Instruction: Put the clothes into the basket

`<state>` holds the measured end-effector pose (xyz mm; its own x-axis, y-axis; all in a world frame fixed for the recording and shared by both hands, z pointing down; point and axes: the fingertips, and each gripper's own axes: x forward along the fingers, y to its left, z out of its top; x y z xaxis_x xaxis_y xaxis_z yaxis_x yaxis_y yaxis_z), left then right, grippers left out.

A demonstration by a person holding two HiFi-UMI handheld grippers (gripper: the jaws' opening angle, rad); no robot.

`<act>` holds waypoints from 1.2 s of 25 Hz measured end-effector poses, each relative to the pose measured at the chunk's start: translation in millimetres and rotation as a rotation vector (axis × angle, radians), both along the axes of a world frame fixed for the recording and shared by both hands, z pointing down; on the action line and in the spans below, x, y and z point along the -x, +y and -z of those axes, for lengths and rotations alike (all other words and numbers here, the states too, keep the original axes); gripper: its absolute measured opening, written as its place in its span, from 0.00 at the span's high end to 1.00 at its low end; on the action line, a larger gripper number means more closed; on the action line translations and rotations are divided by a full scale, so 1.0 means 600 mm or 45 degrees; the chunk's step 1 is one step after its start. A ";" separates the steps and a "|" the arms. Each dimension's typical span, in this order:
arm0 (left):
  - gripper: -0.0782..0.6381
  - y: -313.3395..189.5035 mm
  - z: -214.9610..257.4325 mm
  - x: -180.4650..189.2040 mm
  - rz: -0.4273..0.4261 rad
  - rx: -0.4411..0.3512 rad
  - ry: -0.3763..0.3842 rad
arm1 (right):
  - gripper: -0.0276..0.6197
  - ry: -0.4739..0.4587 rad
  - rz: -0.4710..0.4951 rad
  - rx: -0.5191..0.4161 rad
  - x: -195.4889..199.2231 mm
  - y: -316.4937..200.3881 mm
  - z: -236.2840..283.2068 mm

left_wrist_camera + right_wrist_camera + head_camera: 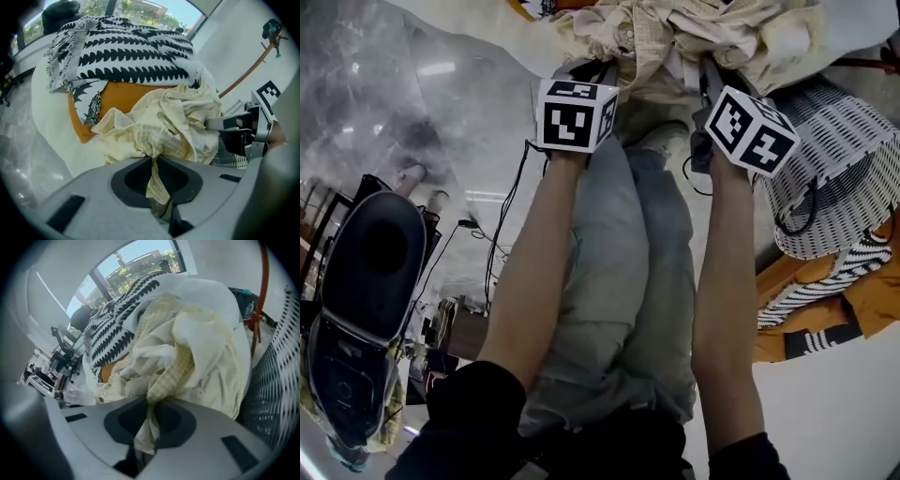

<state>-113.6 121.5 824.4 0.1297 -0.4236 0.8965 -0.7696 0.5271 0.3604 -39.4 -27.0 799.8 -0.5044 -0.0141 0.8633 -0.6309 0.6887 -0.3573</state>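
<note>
Fingers (133,180) of the left gripper (154,164) were found clenched on a pinched fold of the pale yellow checked shirt (164,126), with a tail of cloth hanging down between the pads. The right gripper (151,405) was likewise clamped on a second fold of the same garment, further along it. Judged purpose: two separate holds would let the loose shirt be lifted spread out rather than trailing, so that it clears a rim in one carry. Both grippers pointed steeply down at the heap. The person's bare forearms (530,272) ran out to them above the jeans (628,281).

The shirt lay bunched on the white table (47,122), not yet in the basket, against the rest of the pile. Just behind it sat an orange garment (126,96), with a black-and-white patterned cloth (126,51) draped over that. The shirt touched the orange garment, so a careless lift might drag it along.

The white lattice laundry basket (276,394) stood just beside the shirt on the right gripper's side, its wall close to that gripper. A dark cord (811,211) hung across the basket's wall and could catch a sleeve. A red rod (261,287) stood beyond. The basket's inside could not be seen. With three garments outside it, the task was judged to be at an early stage.
</note>
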 end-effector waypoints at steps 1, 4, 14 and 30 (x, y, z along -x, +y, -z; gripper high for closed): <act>0.83 -0.006 0.012 -0.004 -0.003 -0.014 0.020 | 0.89 -0.036 0.001 0.040 0.008 0.012 0.012; 0.84 -0.032 0.067 -0.012 -0.021 -0.089 0.065 | 0.90 -0.142 0.006 0.114 0.027 0.044 0.065; 0.84 -0.116 0.355 -0.021 -0.102 -0.340 -0.048 | 0.90 -0.408 0.010 -0.006 0.015 0.043 0.341; 0.84 -0.250 0.913 -0.151 -0.365 -0.688 -0.189 | 0.90 -0.714 -0.134 -0.394 -0.116 -0.051 0.888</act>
<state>-22.9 -28.7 276.5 0.1957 -0.7888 0.5826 -0.9156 0.0658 0.3966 30.2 -57.4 266.8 -0.8597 -0.2941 0.4177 -0.4763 0.7570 -0.4472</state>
